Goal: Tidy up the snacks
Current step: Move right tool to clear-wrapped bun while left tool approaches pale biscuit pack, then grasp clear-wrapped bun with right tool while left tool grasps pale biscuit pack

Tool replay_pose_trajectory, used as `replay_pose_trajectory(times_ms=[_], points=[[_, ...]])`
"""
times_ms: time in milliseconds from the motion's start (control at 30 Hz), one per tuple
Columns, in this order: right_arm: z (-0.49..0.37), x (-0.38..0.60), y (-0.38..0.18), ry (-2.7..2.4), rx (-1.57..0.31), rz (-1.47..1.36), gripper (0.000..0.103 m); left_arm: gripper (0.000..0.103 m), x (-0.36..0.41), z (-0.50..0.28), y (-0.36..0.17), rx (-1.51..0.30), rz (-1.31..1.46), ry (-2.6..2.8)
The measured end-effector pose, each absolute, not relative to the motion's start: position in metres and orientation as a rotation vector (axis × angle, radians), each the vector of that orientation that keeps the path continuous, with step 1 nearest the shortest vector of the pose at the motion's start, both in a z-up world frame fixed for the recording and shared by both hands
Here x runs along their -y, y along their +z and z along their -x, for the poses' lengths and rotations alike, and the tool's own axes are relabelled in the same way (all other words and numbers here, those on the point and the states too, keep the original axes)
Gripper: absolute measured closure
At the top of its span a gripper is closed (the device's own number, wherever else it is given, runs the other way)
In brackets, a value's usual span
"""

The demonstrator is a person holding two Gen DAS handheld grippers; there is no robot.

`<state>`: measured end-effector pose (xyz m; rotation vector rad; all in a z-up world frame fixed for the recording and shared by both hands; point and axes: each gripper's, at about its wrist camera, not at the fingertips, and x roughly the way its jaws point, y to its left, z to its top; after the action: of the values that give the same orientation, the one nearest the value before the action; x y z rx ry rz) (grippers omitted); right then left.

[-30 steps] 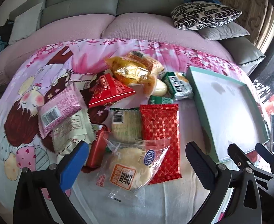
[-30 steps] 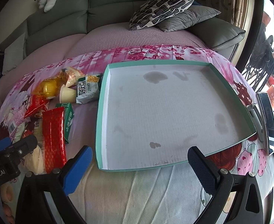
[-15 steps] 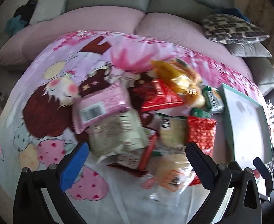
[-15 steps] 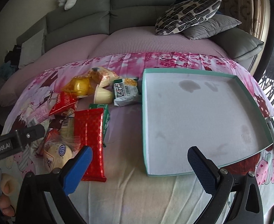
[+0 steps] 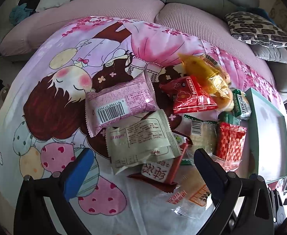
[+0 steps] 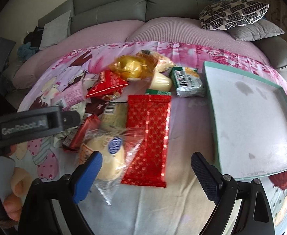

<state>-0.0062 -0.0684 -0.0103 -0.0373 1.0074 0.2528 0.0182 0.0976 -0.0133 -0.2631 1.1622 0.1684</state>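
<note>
The left hand-held gripper [image 5: 143,163] is held spread above the cream packet [image 5: 141,140]. The right hand-held gripper [image 6: 146,165] is likewise held spread, empty, over the red packet [image 6: 148,135] beside the tray [image 6: 211,105].

Before my fingers: cartoon-print sheet [image 5: 69,90] over worktop, snack packets [image 6: 149,133] heaped at centre, teal tray [image 6: 249,121] alongside.

Each gripper, left [image 5: 142,165] and right [image 6: 146,167], is built of black arms with round screws, one blue pad and one ribbed black pad. "GenRobot.AI" is printed in grey on the left gripper's body.
</note>
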Motion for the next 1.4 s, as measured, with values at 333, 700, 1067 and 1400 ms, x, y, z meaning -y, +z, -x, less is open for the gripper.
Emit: replay_pose_trajectory(times_ms=[333, 700, 1067, 1400], points=[[0.004, 0.033, -0.015, 0.267, -1.033, 0.078, 0.009, 0.009, -0.107, -0.028, -0.023, -1.197, 0.288, 0.161], [0.002, 0.019, -0.03, 0.238, -1.053, 0.128, 0.018, 0.019, -0.108, -0.038, -0.031, -1.214, 0.314, 0.152], [0.006, 0.027, -0.027, 0.236, -1.041, 0.115, 0.043, 0.053, -0.094, -0.049, -0.027, -1.186, 0.272, 0.12], [0.011, 0.031, -0.023, 0.215, -1.041, 0.113, 0.048, 0.081, -0.096, -0.046, -0.024, -1.164, 0.27, 0.114]])
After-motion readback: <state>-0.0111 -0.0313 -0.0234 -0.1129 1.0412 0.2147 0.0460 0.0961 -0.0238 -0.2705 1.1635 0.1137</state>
